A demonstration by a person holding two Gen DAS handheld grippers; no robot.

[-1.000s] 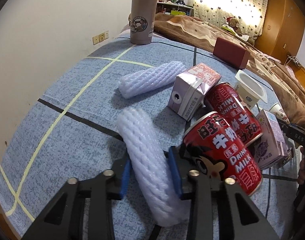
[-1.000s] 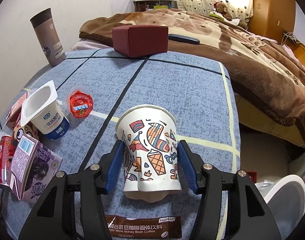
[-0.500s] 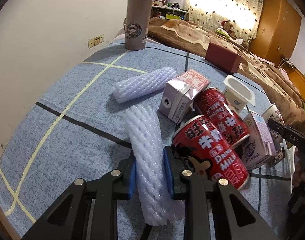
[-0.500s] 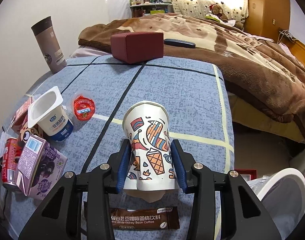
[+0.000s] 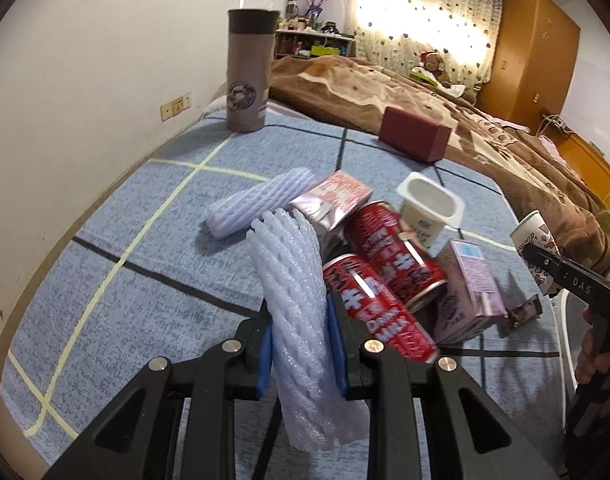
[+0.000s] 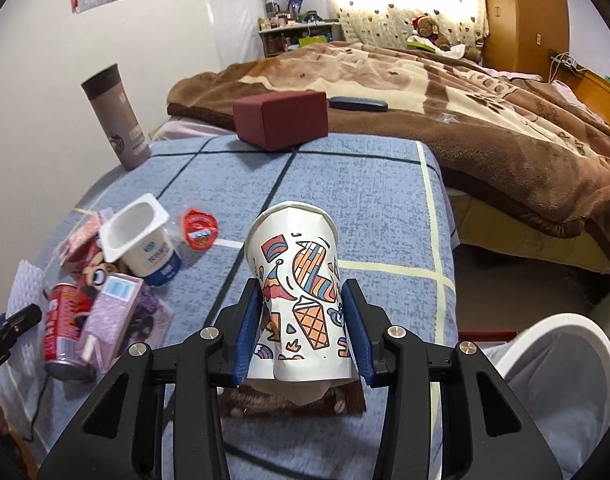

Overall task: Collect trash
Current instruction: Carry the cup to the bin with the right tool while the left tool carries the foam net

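Left gripper (image 5: 301,354): fingers pinching white foam mesh sleeve (image 5: 295,300).
Right gripper (image 6: 303,334): fingers pinching patterned paper cup (image 6: 299,296), dented.

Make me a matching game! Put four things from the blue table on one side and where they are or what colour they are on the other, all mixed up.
Things:
1. paper cup
2. foam net sleeve
3. yogurt tub
4. box

Clues:
A. dark red, at the far edge of the table
B. squeezed in the left gripper
C. white and empty, open top, beside the red cans
D. covered in colourful drawings, squeezed in the right gripper

Pairs: 1-D, 2-B, 3-C, 4-A
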